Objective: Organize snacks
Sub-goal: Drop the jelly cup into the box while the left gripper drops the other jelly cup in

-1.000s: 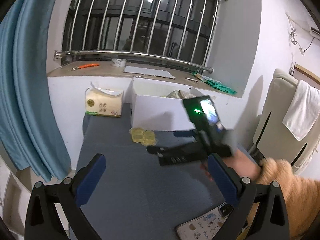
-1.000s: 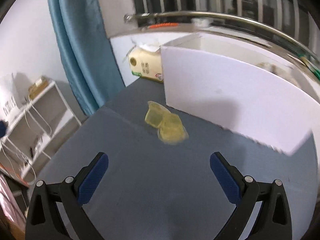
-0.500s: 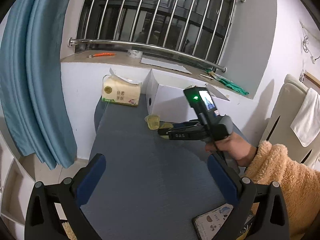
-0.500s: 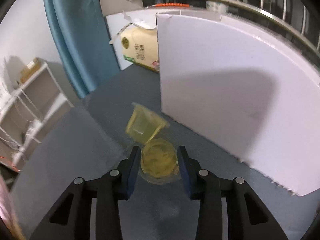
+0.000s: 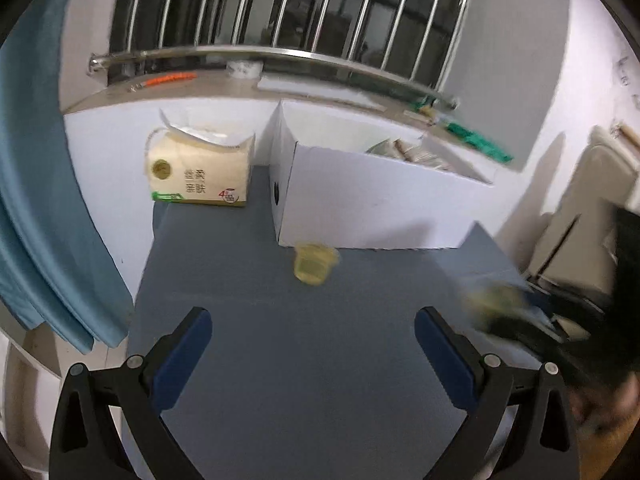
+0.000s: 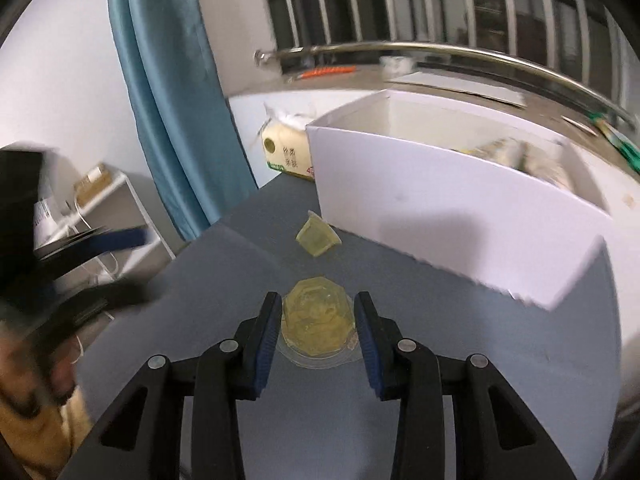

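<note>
Grey table (image 5: 280,360) meets a white wall under a barred window (image 5: 280,8). Left claw (image 5: 312,344) gapes empty; right claw (image 6: 316,326) grips one jelly cup (image 6: 318,320), another cup (image 6: 318,237) beside the white box (image 6: 440,208).

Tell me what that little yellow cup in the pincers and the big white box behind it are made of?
The held jelly cup, clamped in the right gripper, looks like thin clear plastic: glossy, see-through, with a flat rim and yellow filling inside. The white box seems to be matte cardboard or corrugated sheet: thin, flat walls with sharp folded corners and no shine. The spare jelly cup on the table looks the same plastic.
</note>
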Available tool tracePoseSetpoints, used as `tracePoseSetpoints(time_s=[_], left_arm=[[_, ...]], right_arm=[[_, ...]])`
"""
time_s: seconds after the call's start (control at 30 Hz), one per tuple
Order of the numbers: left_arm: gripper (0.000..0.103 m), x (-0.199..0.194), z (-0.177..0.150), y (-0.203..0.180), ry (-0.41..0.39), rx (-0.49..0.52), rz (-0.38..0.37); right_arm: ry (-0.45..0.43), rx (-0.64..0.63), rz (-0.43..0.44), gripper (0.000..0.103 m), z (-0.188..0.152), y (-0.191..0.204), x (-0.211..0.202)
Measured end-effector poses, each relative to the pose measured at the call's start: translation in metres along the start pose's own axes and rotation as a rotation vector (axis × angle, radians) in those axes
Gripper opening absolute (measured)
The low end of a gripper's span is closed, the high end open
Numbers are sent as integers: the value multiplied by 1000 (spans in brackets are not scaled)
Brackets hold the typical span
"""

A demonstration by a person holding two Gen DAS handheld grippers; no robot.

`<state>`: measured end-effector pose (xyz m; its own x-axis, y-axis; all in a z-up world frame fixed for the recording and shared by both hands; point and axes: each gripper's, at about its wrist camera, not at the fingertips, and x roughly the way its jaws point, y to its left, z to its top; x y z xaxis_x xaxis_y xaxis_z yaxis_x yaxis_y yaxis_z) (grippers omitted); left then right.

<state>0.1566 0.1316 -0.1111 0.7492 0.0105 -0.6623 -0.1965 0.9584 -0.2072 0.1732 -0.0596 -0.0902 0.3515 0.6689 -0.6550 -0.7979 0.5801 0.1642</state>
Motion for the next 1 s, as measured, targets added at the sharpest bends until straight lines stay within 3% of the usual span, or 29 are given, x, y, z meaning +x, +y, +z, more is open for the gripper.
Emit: tracePoseSetpoints(time_s=[0.13,0.33,0.37,0.43,0.47,0.5,0.73,1.0], left_arm=[[103,55,25,-10,75,41,30],[101,109,36,-28,173,117,44],[95,117,36,-30,189,125,45],[70,129,35,-29,227,110,31],[56,133,34,-28,238,114,41],[35,131,34,-30,219,139,55],[36,102,26,-37,183,167,-5],[36,12,23,-56,-3,156,-137]], right_arm=[[-66,69,-8,41,-28,-8,-45],[-124,169,-33,41,-59,-30,-92],[-130,173,-38,41,-62,-33,-97],[-142,194,-44,41,-65,-38,-102],[-147,206,-43,41,-66,-41,-103],[-151,215,-42,41,-68,-43,-104],[-154,246,-39,41,-77,-53,-106],[-195,263,-19,41,-66,-56,-108]])
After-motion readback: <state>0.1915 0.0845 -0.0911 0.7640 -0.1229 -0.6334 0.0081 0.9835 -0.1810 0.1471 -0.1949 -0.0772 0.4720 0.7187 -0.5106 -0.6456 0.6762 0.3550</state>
